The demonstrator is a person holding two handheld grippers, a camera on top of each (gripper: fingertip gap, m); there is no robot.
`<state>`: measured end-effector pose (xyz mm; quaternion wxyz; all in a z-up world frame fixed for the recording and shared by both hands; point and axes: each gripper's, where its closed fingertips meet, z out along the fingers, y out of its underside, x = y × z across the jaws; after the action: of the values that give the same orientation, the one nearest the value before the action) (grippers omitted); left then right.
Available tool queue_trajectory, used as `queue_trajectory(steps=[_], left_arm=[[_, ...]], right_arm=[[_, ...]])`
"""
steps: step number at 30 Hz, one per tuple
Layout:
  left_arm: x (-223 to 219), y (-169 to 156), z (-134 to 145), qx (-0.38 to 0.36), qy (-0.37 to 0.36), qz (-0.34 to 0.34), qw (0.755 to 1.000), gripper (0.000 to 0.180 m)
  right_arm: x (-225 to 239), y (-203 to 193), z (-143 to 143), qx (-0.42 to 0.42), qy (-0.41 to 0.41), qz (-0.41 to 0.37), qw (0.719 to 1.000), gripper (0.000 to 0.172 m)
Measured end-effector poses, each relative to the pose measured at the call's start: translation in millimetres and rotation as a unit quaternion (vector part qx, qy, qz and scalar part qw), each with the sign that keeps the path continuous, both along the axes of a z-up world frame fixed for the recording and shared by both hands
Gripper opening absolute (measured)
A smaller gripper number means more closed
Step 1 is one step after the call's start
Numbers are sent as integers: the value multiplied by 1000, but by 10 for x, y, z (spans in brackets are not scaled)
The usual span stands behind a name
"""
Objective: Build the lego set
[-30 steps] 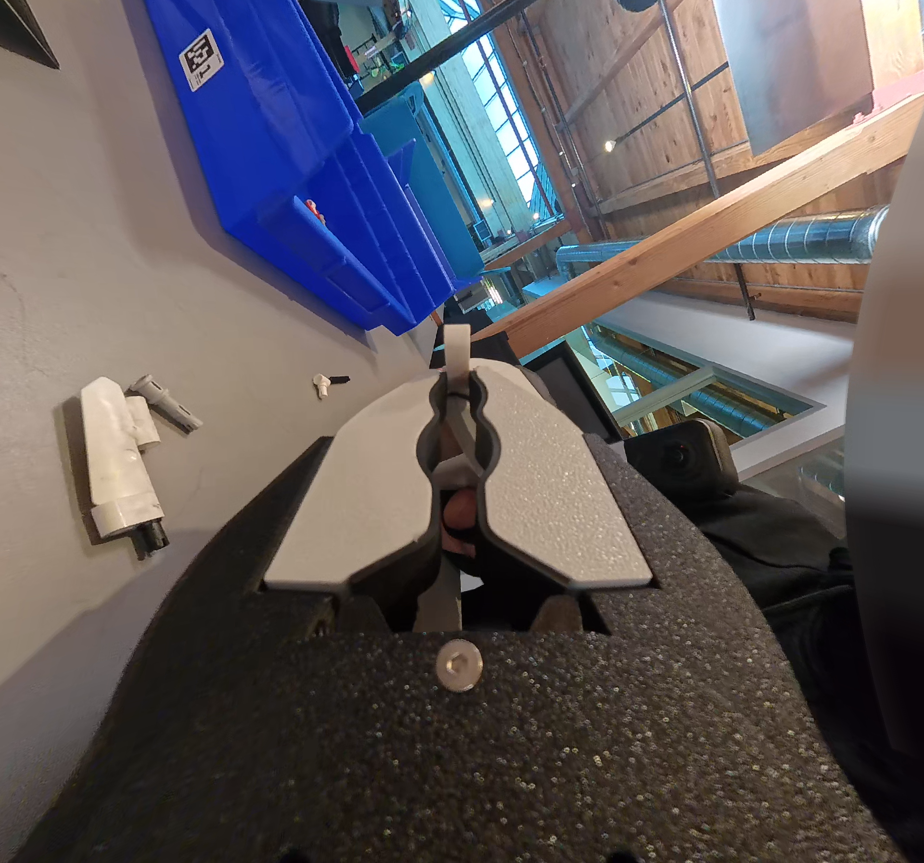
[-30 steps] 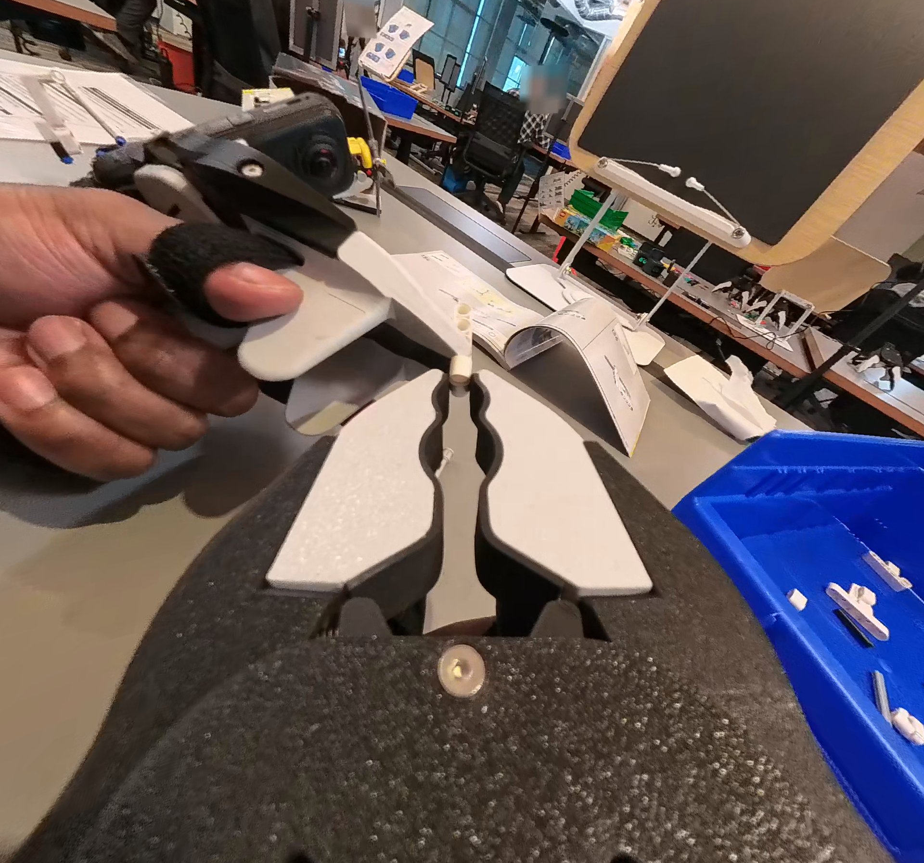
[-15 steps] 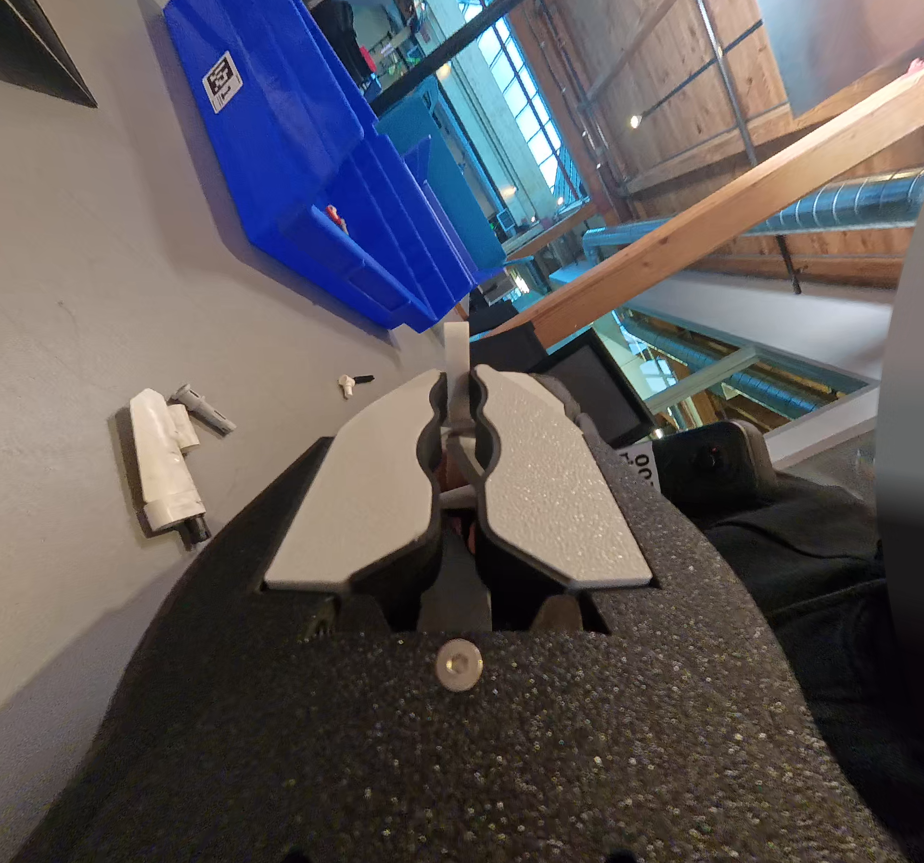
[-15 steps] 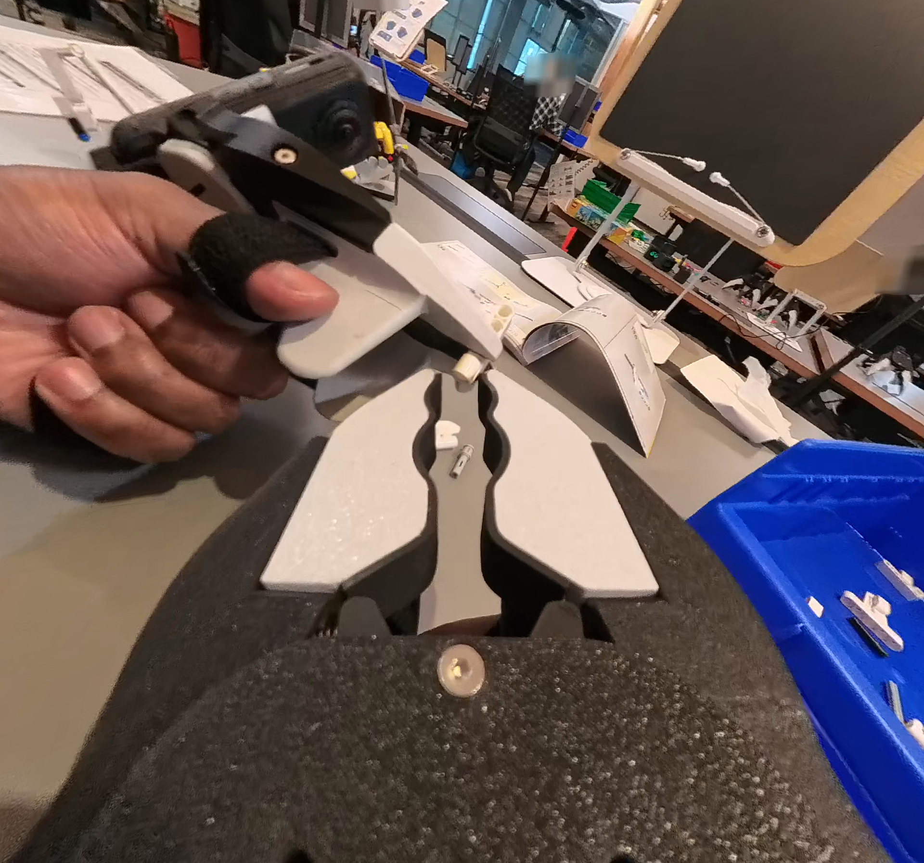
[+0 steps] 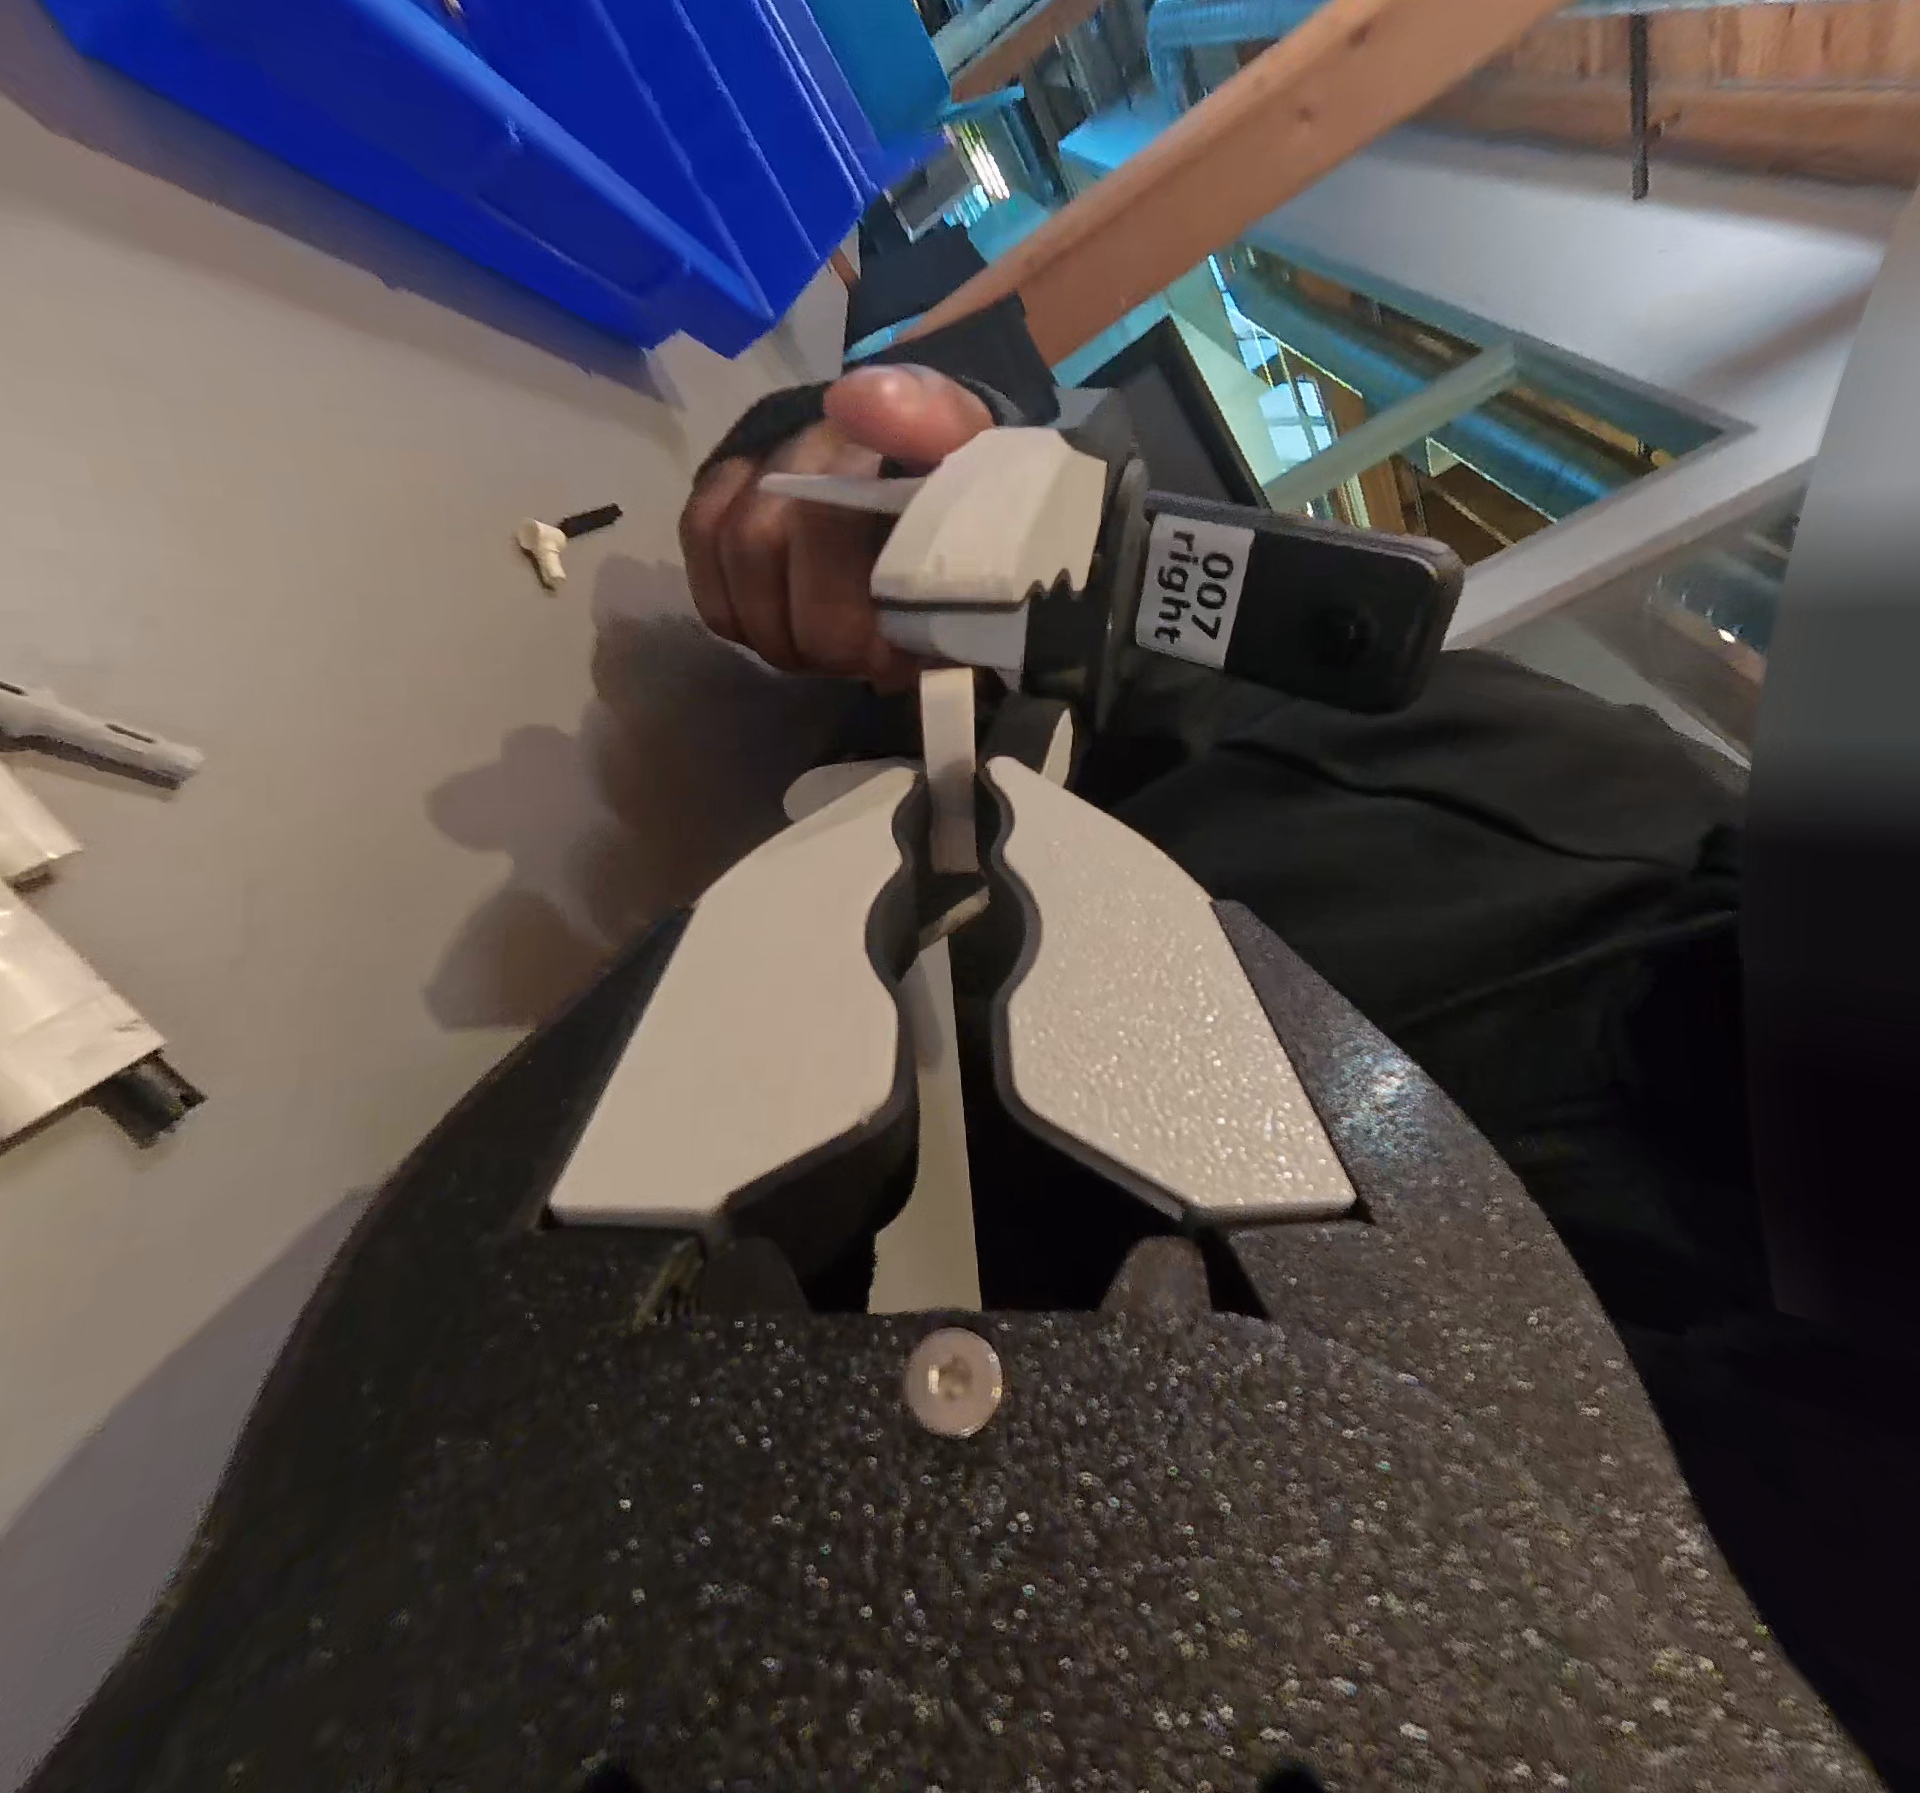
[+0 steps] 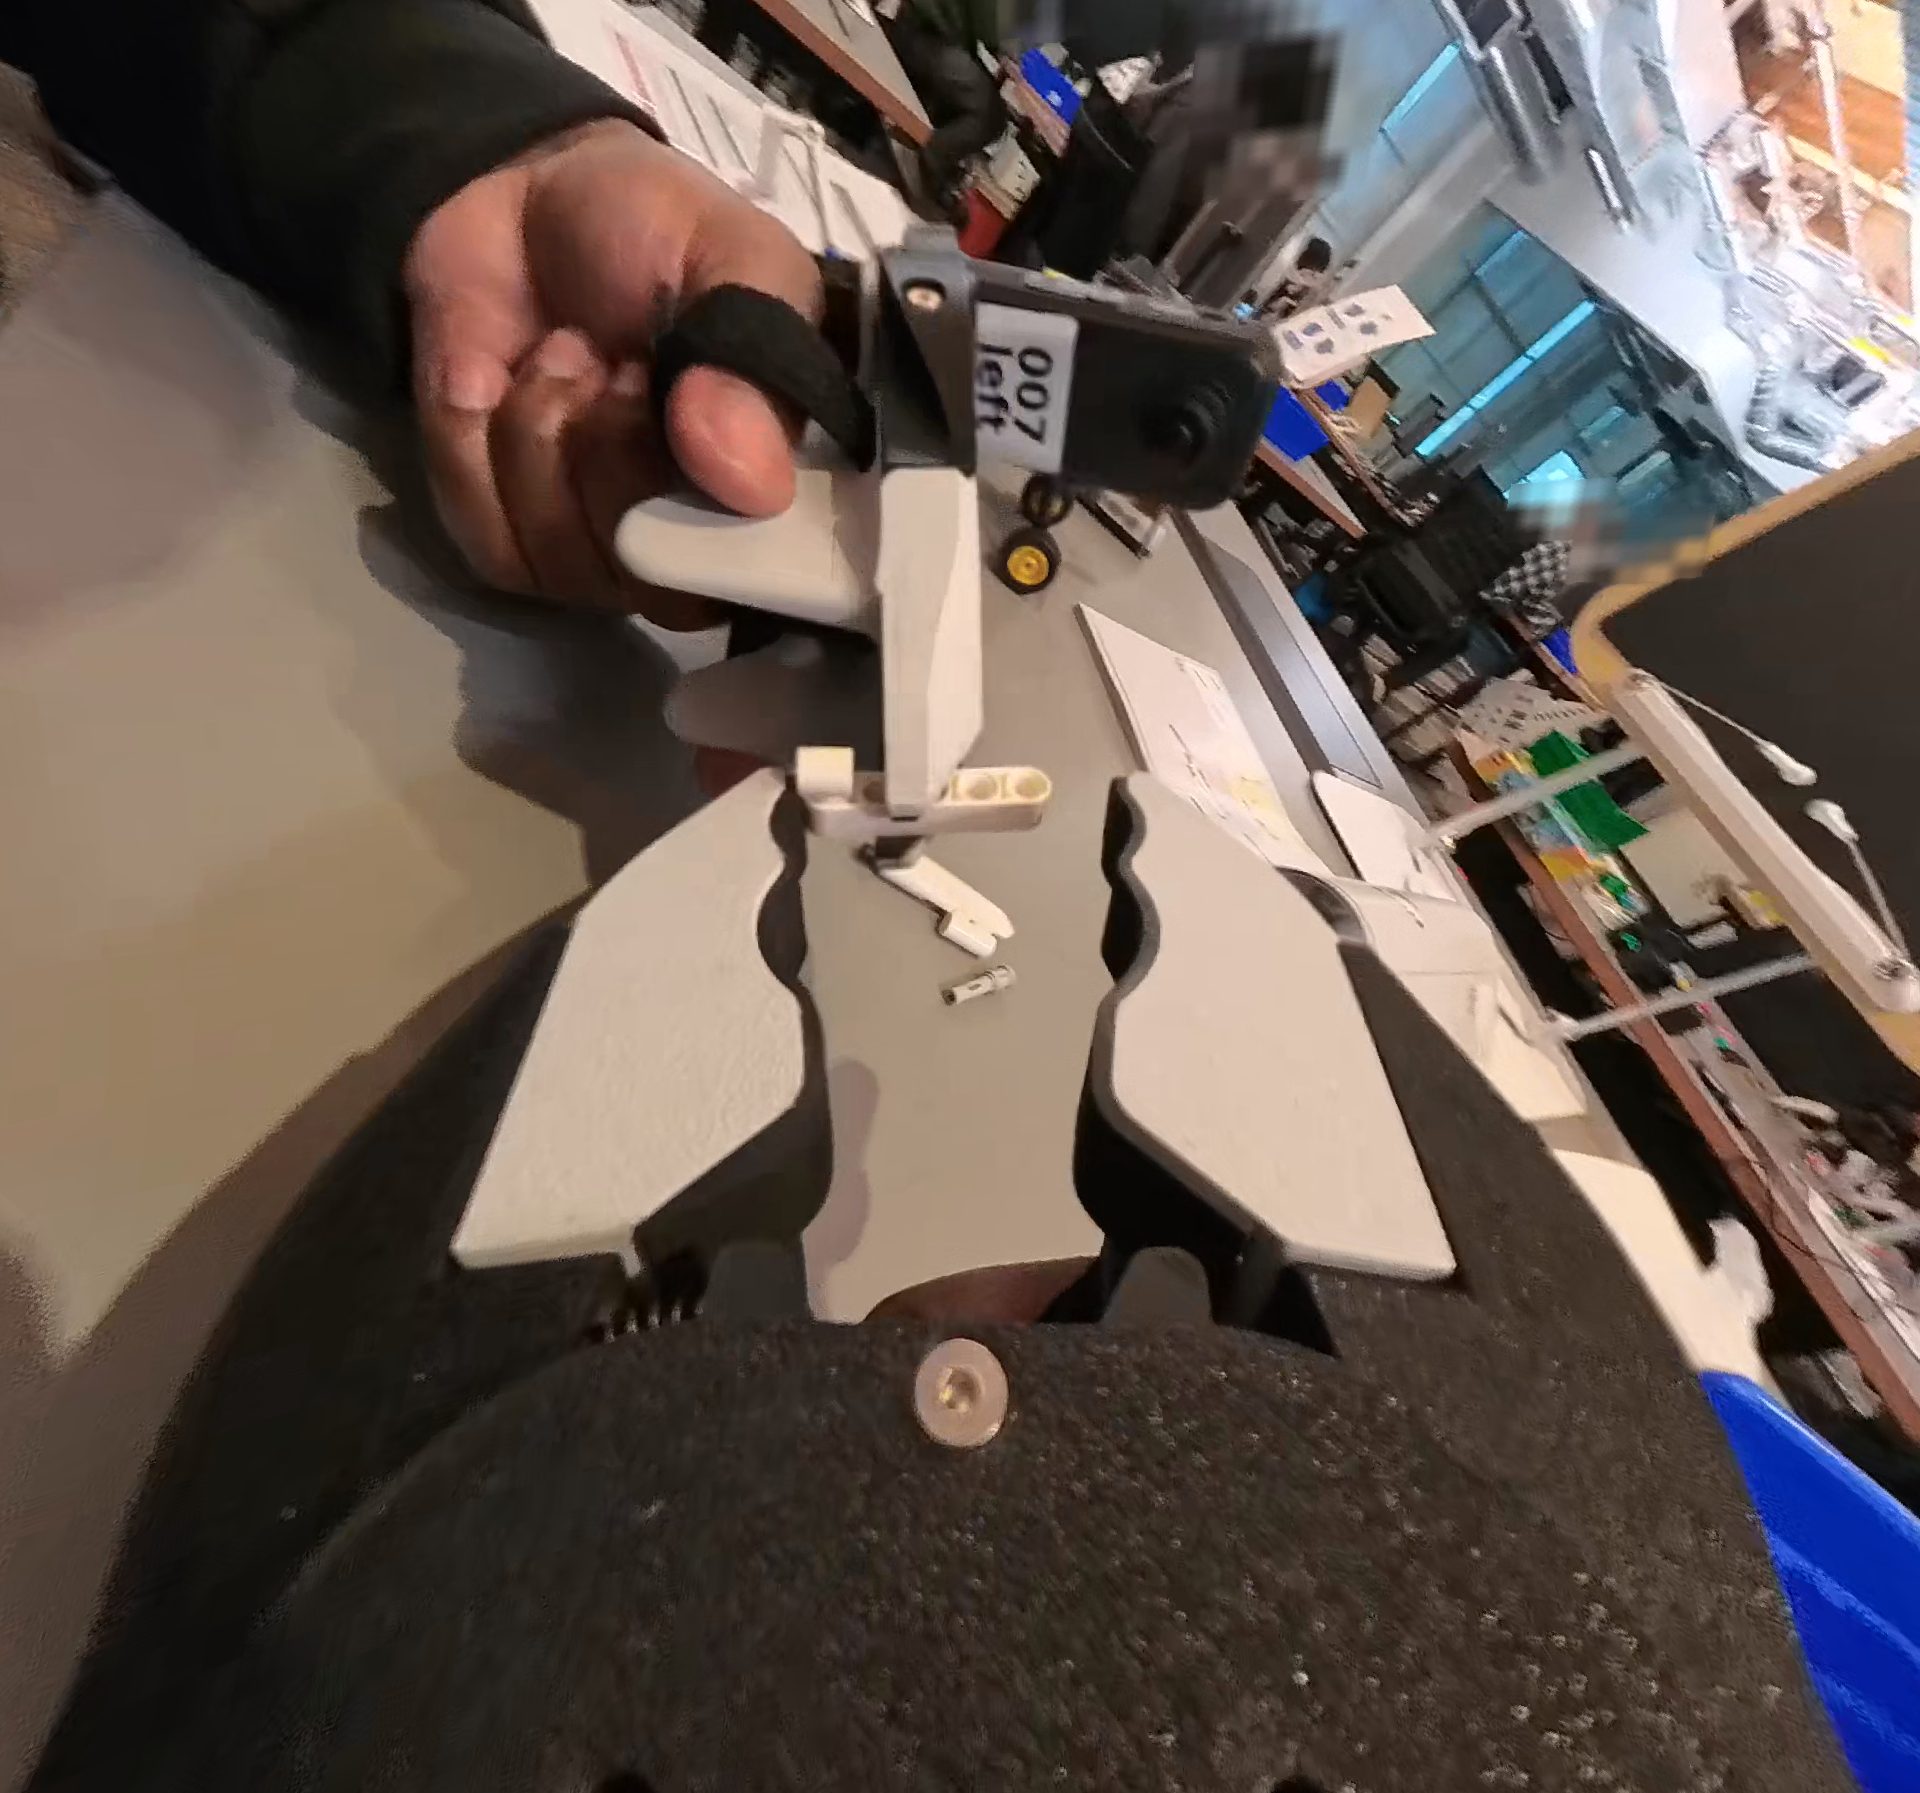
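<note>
My left gripper (image 5: 951, 787) is shut on a white beam with holes (image 5: 948, 756), seen edge-on between its pads. In the right wrist view the left gripper's fingers (image 6: 930, 683) pinch the middle of the beam (image 6: 1003, 787), which lies crosswise. A small white connector (image 6: 826, 767) sits on the beam's left end. My right gripper (image 6: 951, 793) is wide open with its fingers on either side of the beam, not touching it. It also shows in the left wrist view (image 5: 977, 548), in a hand just beyond the beam.
A white piece (image 6: 951, 902) and a small grey pin (image 6: 977, 987) are on the grey table under the beam. Blue bins (image 5: 416, 81) stand at the back. White parts (image 5: 62, 964) and a small white and black piece (image 5: 551, 543) lie to the left. A booklet (image 6: 1195, 735) and a yellow wheel (image 6: 1029, 564) lie farther off. My left and right fingertips are right by each other. The white piece (image 6: 951, 902) is about 10 cm from my right fingertips.
My right gripper was shut on the small white connector at the beam's end, then opened wide and let it go; it stays on the beam. The left gripper kept its hold while both views rolled.
</note>
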<state>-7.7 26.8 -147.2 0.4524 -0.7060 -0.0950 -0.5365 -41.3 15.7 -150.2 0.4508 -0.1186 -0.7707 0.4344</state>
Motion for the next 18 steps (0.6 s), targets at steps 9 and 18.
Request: queue_trajectory(steps=[9, 18], left_arm=[[-14, -4, -47, -13, -2, -6, 1000, 9], [-13, 13, -48, -19, -16, 1, 1000, 9]], right_arm=[[0, -41, -69, -34, -23, 4, 999, 44], [-26, -99, -91, -37, -24, -13, 999, 44]])
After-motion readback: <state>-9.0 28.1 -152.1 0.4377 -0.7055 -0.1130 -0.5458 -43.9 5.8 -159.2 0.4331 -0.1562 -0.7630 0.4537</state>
